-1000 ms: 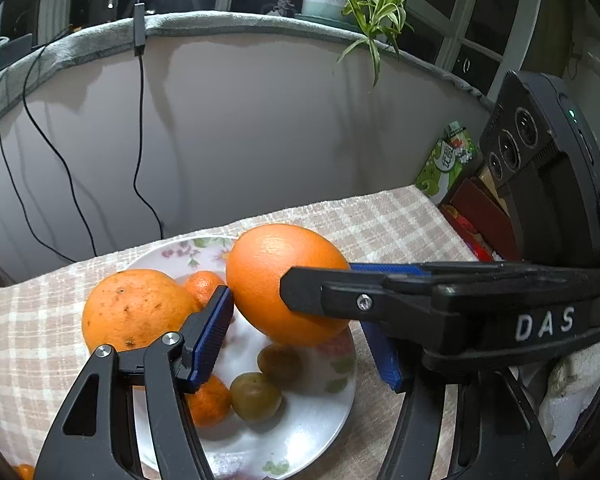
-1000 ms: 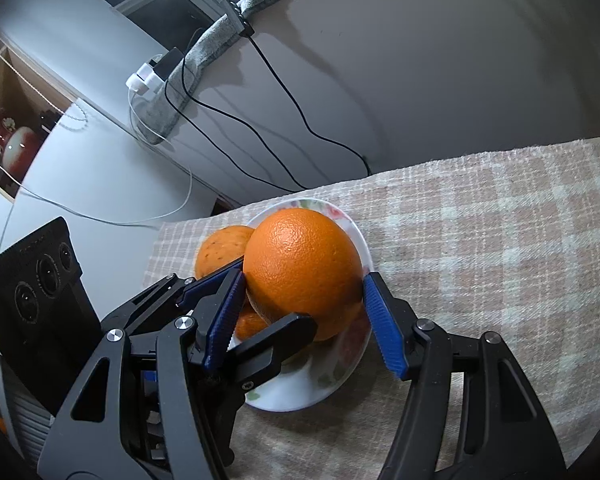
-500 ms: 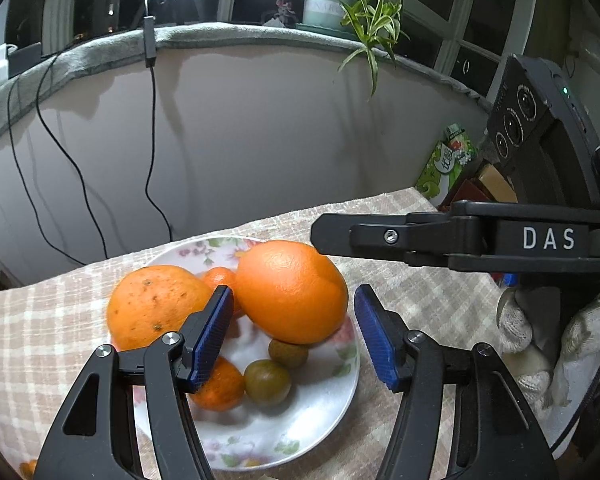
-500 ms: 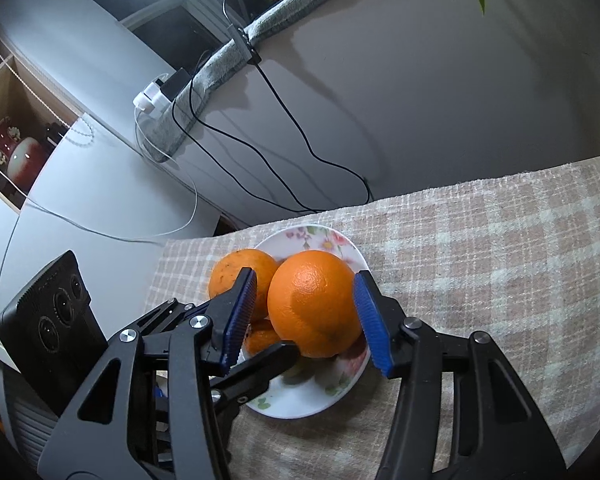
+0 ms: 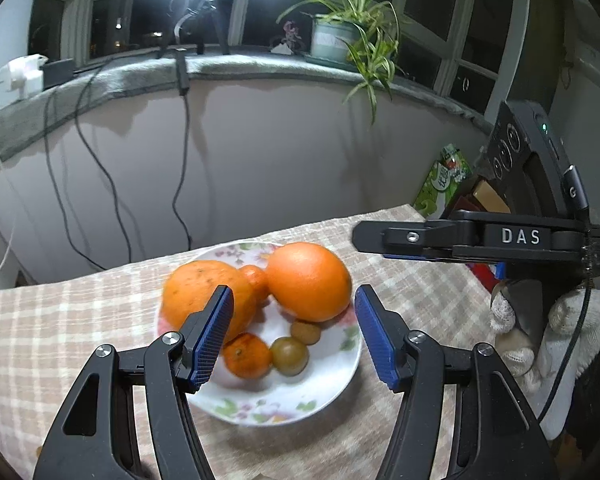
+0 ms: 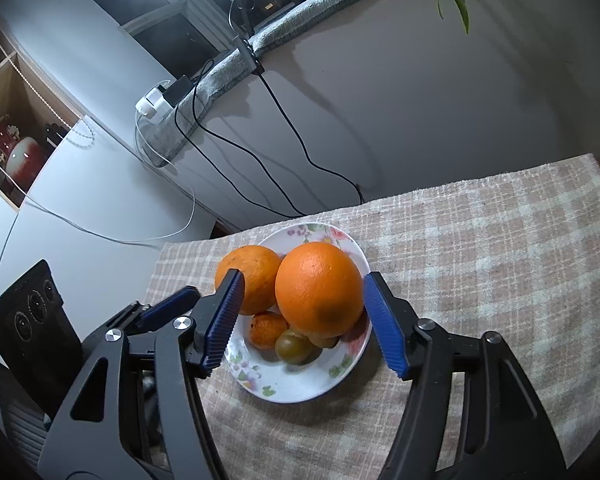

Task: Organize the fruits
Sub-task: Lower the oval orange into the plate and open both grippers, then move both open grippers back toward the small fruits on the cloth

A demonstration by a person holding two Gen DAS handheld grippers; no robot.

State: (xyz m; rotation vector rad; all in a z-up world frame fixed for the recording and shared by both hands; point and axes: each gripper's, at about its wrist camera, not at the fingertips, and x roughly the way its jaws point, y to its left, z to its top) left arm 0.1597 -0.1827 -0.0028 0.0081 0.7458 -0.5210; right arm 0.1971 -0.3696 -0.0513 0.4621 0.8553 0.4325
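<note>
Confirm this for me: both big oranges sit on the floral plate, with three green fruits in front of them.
Wrong on the count. The left wrist view shows two green fruits, not three, beside a small orange one. Both big oranges do sit on the floral plate.

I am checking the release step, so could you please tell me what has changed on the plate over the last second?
The right hand-held gripper let go of the big orange, which now rests on the floral plate; its jaws are opening with nothing pressed between them, and it has drawn back. The left hand-held gripper also drew back, open. The spotted orange, small mandarins and green fruits stayed put.
</note>
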